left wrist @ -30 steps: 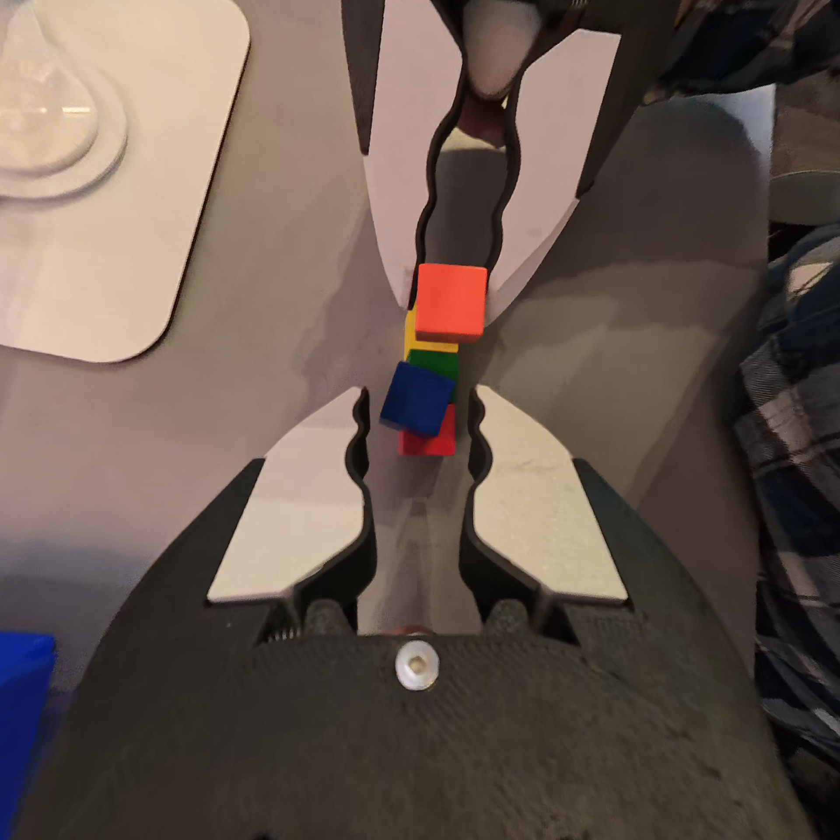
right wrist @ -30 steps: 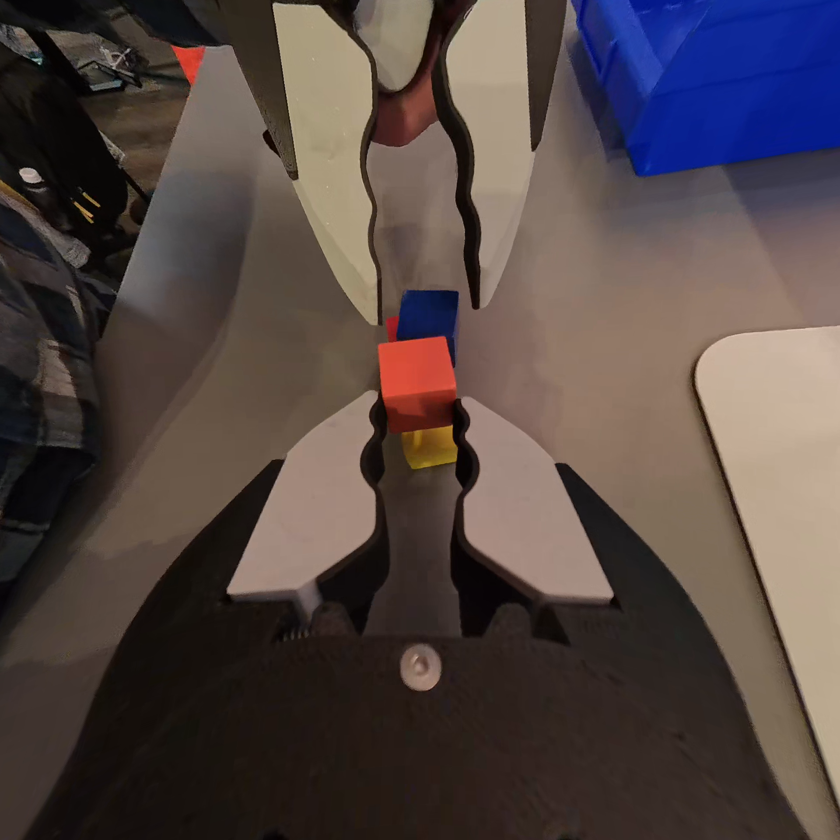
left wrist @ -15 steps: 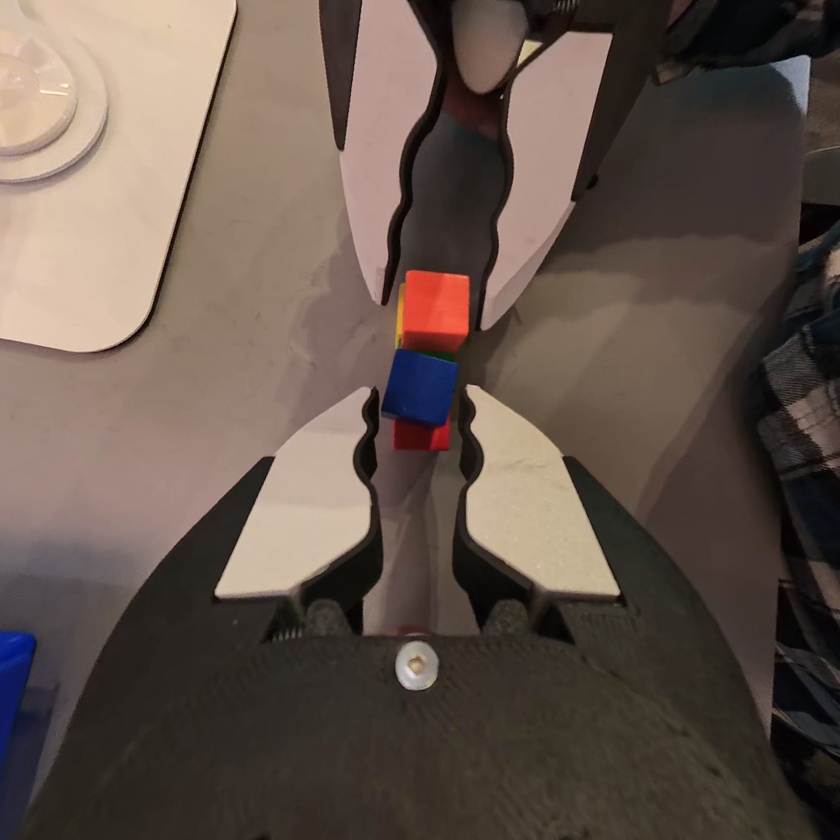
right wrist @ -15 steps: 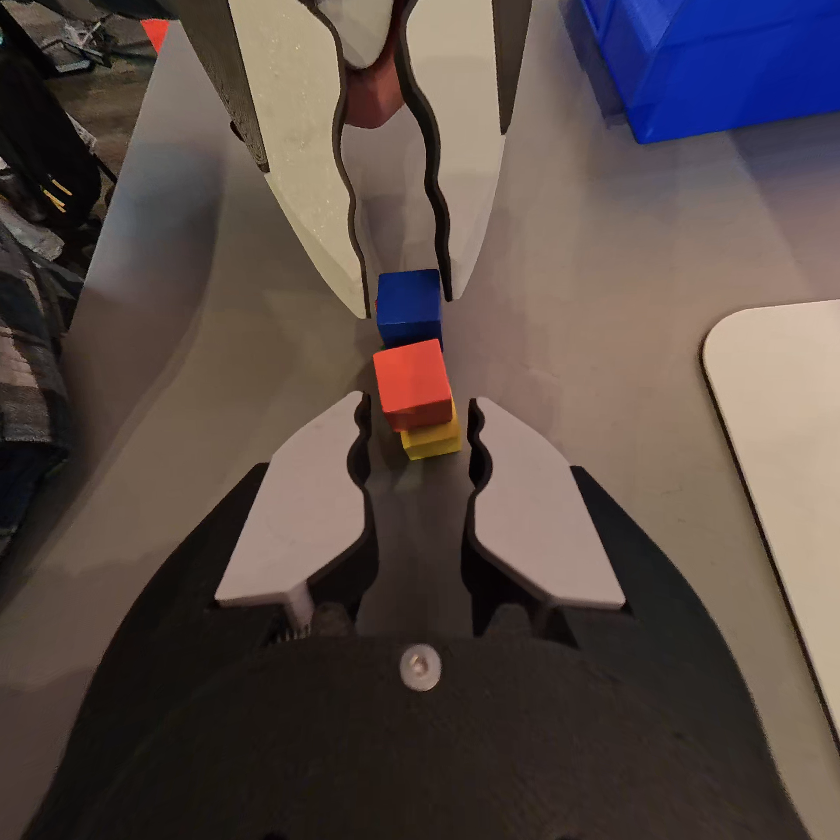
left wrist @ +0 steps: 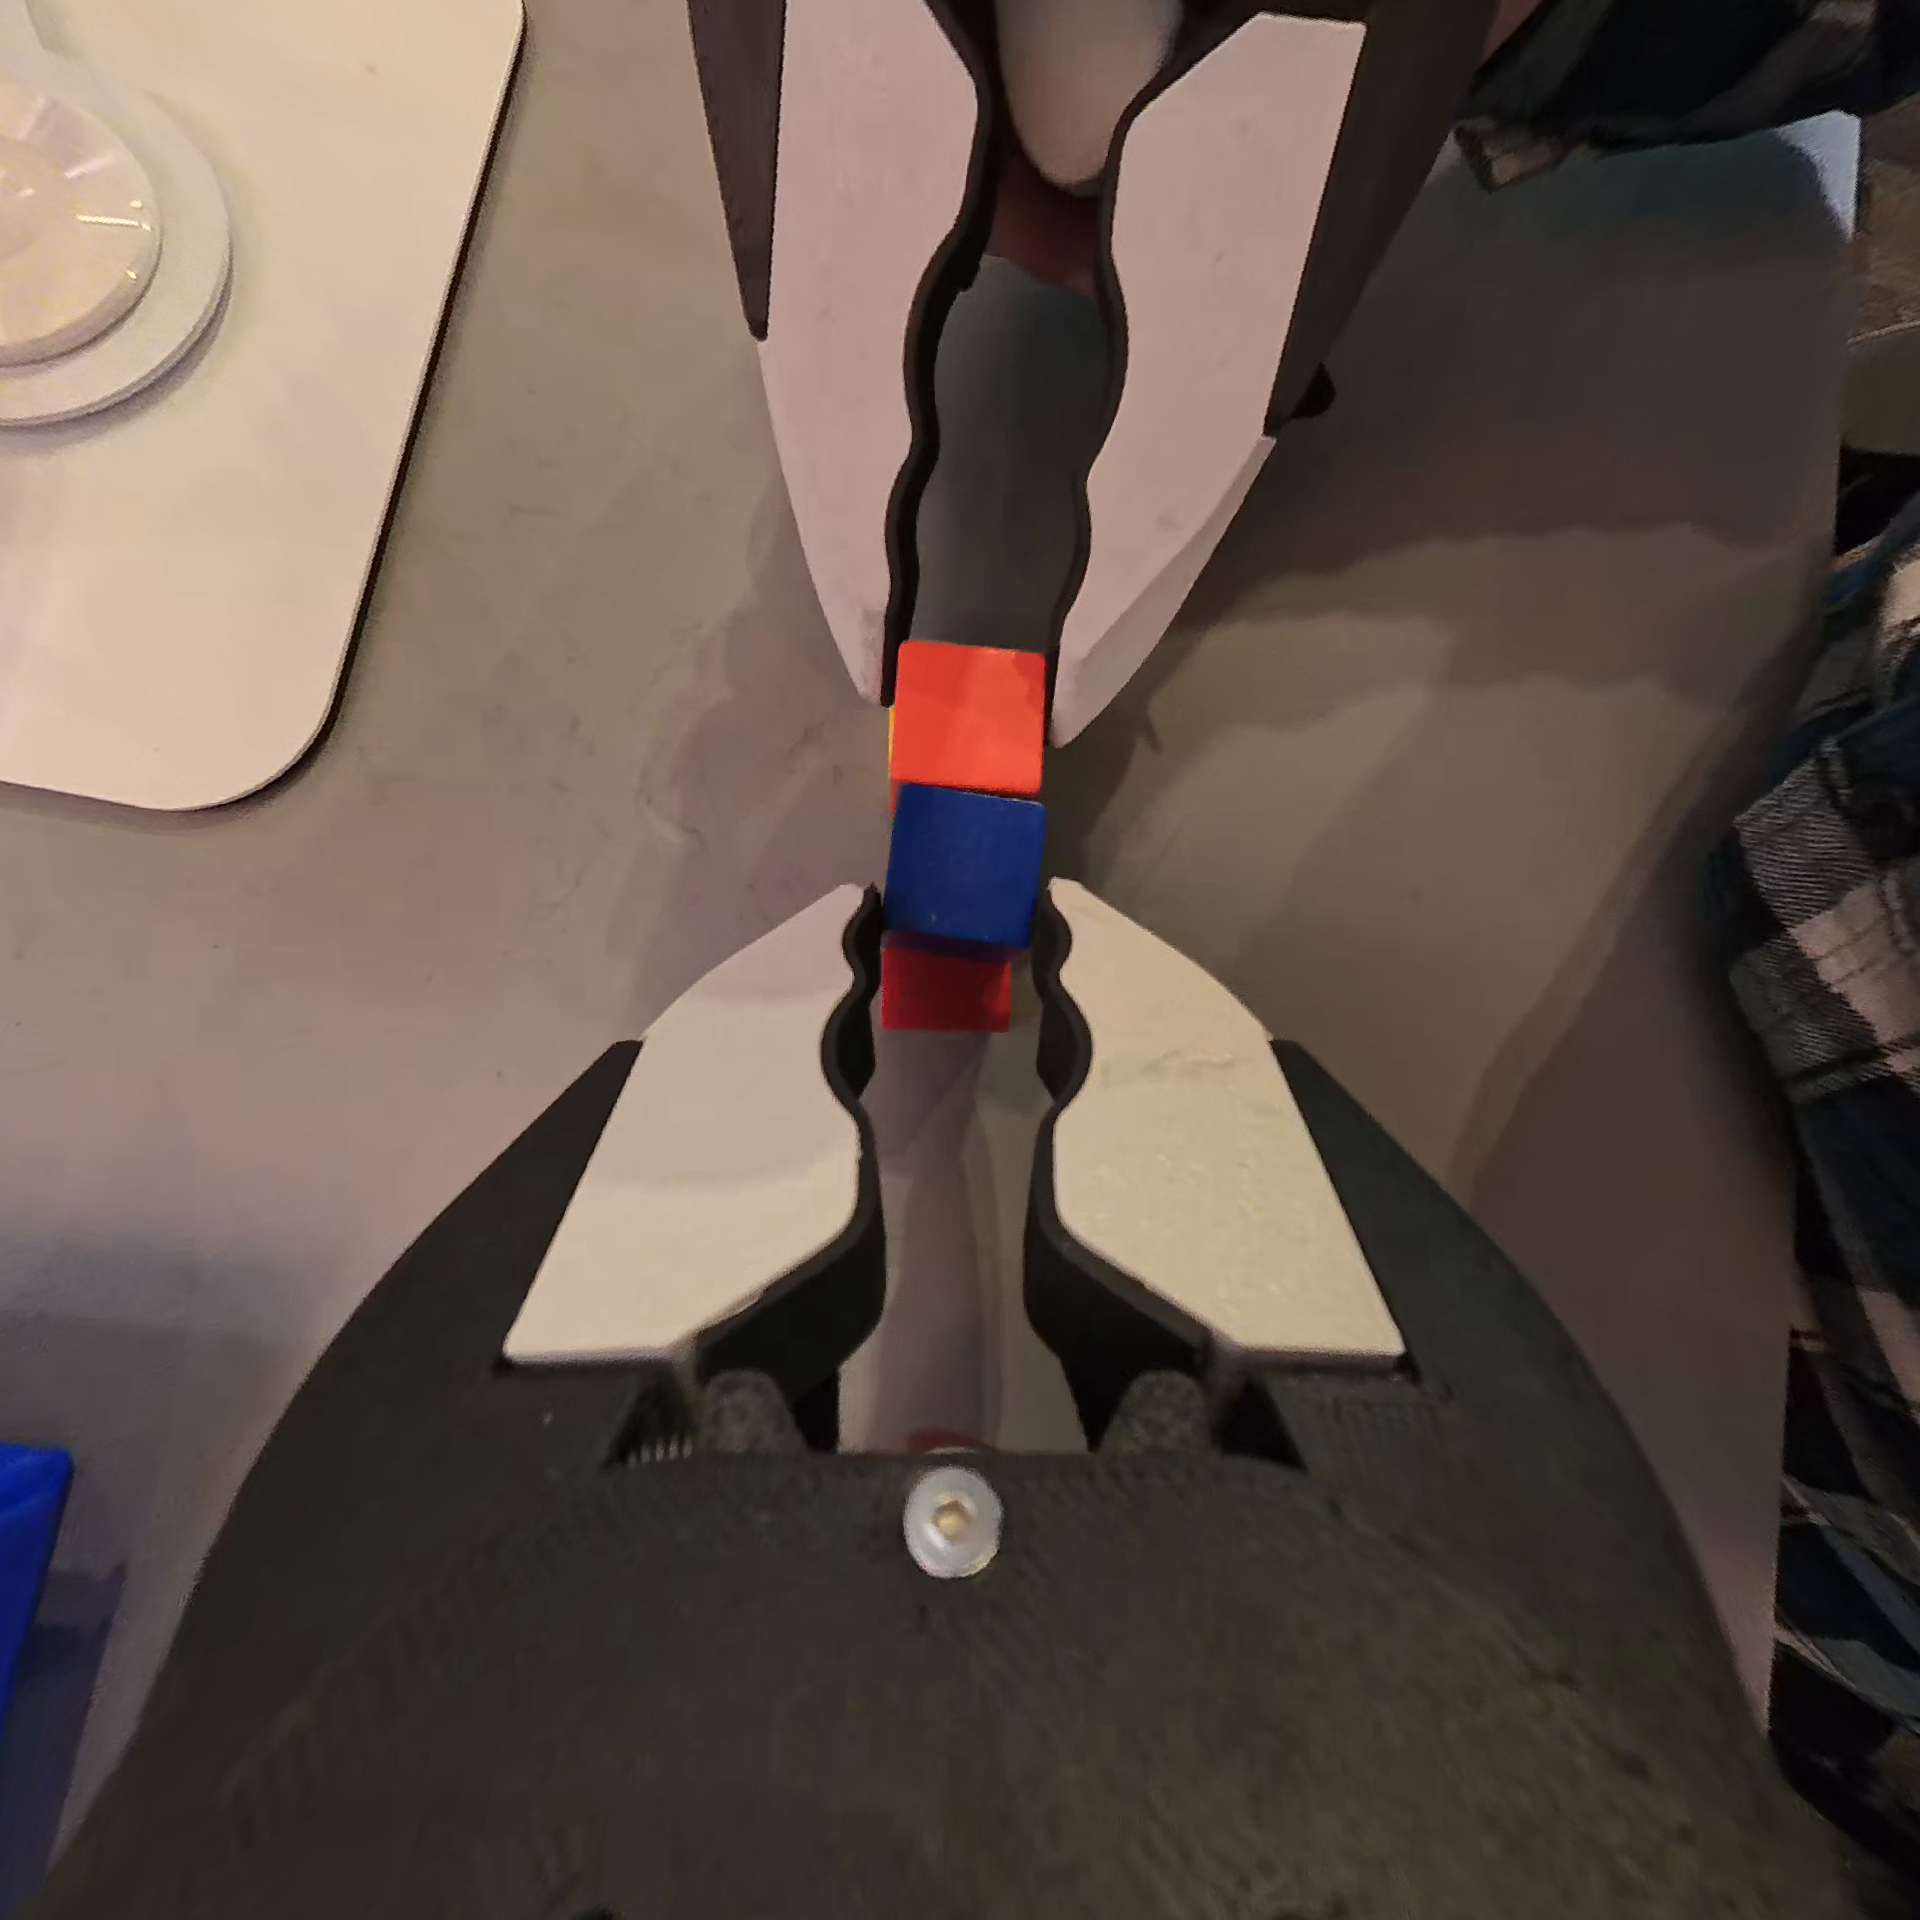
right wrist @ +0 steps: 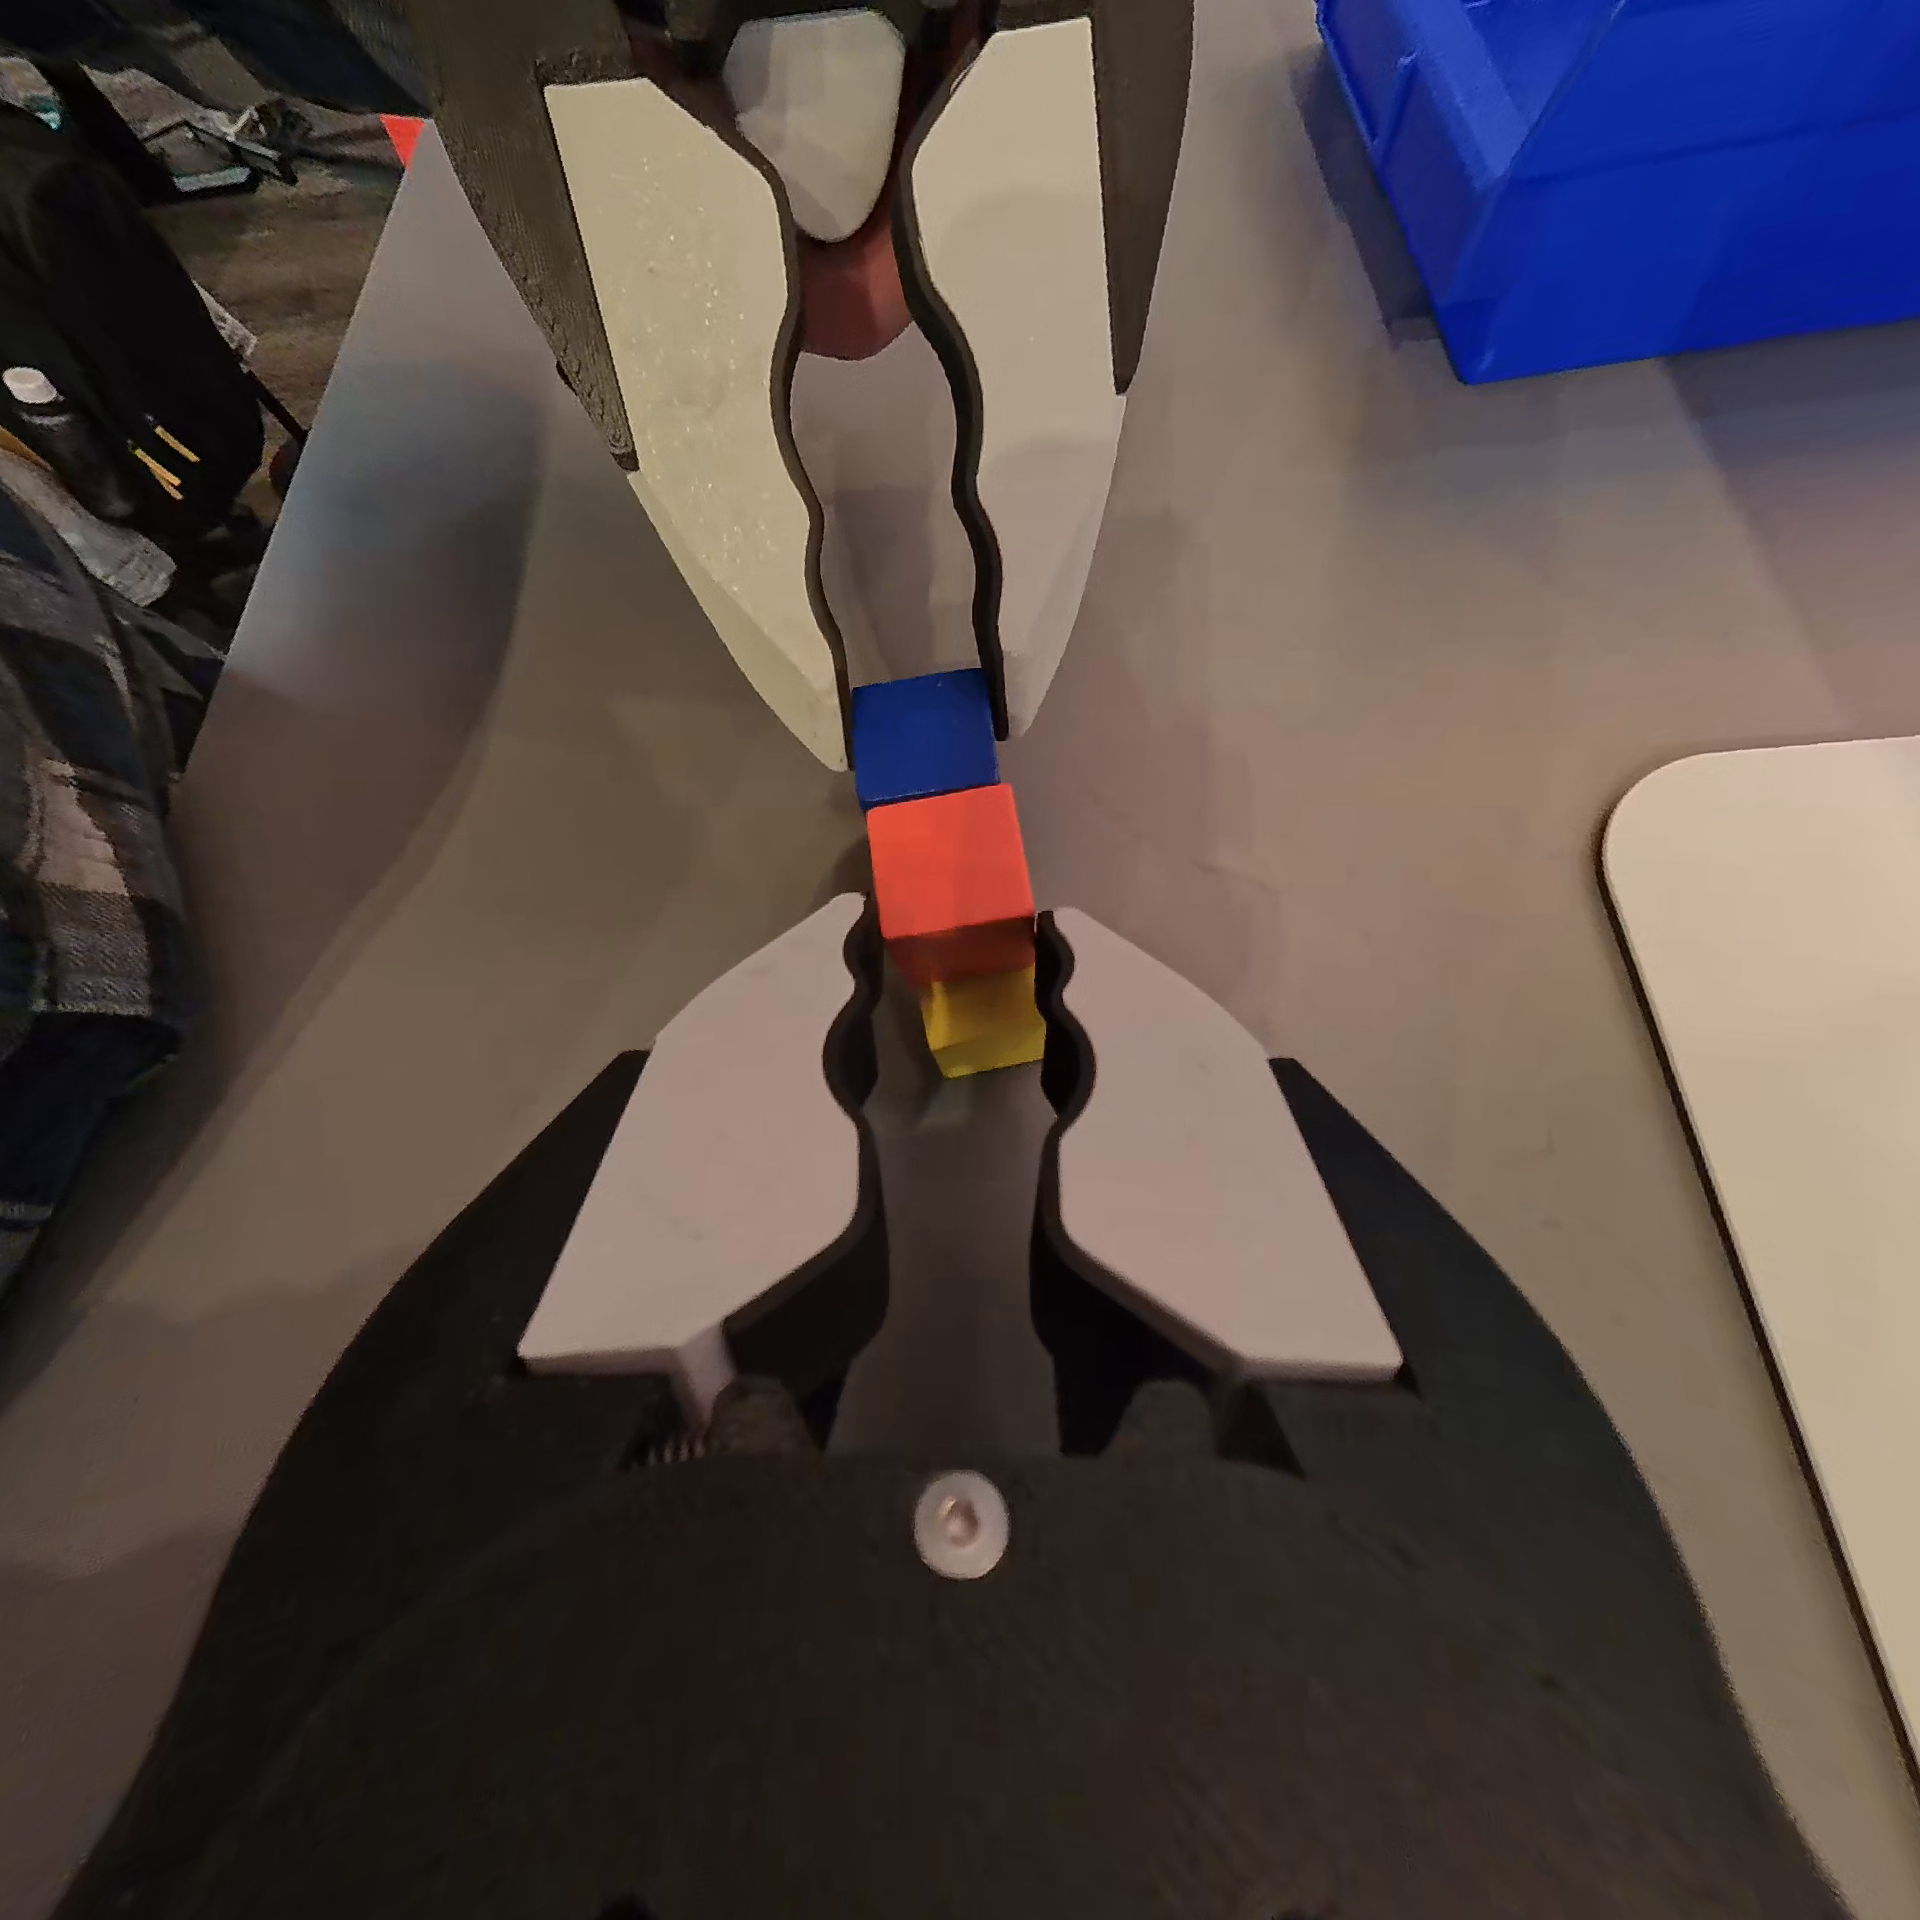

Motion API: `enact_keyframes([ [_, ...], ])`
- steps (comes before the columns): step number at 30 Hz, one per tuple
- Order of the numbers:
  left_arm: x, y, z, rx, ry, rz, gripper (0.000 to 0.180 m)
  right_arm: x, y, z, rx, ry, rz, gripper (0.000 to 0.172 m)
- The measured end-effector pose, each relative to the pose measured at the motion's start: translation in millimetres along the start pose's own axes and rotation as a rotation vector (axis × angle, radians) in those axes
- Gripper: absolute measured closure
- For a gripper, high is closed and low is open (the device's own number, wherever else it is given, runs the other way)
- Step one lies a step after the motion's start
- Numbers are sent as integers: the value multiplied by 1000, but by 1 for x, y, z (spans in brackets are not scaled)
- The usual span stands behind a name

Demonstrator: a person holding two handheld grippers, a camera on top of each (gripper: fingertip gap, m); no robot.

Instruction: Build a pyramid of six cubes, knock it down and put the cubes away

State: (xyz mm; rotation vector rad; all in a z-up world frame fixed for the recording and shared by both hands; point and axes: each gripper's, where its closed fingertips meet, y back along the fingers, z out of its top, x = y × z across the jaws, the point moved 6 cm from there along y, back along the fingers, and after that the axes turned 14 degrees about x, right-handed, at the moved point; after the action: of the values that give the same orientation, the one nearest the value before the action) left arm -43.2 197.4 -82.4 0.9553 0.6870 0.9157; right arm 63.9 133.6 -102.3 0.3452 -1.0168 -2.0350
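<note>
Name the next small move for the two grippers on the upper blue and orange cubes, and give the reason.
Probably open both grippers and back them straight off. The left gripper pinches the blue cube, the right gripper the orange cube. The two cubes sit flush side by side on the lower row, over the red cube and yellow cube, so the second tier looks placed.

Cubes half hidden, edges cut off

The red cube (left wrist: 943, 992) sits mostly under the blue cube (left wrist: 964, 868); the blue bin (right wrist: 1652, 177), upper right, and the white mat (right wrist: 1787, 1039), right edge, are cropped.
</note>
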Motion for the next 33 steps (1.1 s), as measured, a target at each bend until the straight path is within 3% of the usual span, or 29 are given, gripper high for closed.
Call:
enact_keyframes([
  [13, -1, -2, 1, -9, 17, 9, 153, 2, 2, -5, -3, 1, 18, 140],
  [16, 0, 0, 0, -10, 31, 7, 139, 3, 4, -4, -12, -18, 23, 123],
  [20, 6, 35, -7, -46, 70, 51, 126, 7, 19, -1, -74, -33, 21, 119],
  [23, 49, 96, -22, -101, 154, 255, 137, 0, 26, -13, -111, -92, 14, 123],
  [25, 99, 130, -46, -19, 233, 432, 134, -3, 23, -22, -102, -126, 12, 123],
  [27, 151, 150, -67, 21, 300, 515, 132, -5, 18, -28, -90, -151, 10, 124],
  [30, 230, 150, -98, 129, 427, 567, 124, -4, 14, -26, -84, -153, 9, 126],
  [33, 290, 128, -121, 325, 391, 569, 118, -5, 12, -20, -73, -161, 12, 127],
])
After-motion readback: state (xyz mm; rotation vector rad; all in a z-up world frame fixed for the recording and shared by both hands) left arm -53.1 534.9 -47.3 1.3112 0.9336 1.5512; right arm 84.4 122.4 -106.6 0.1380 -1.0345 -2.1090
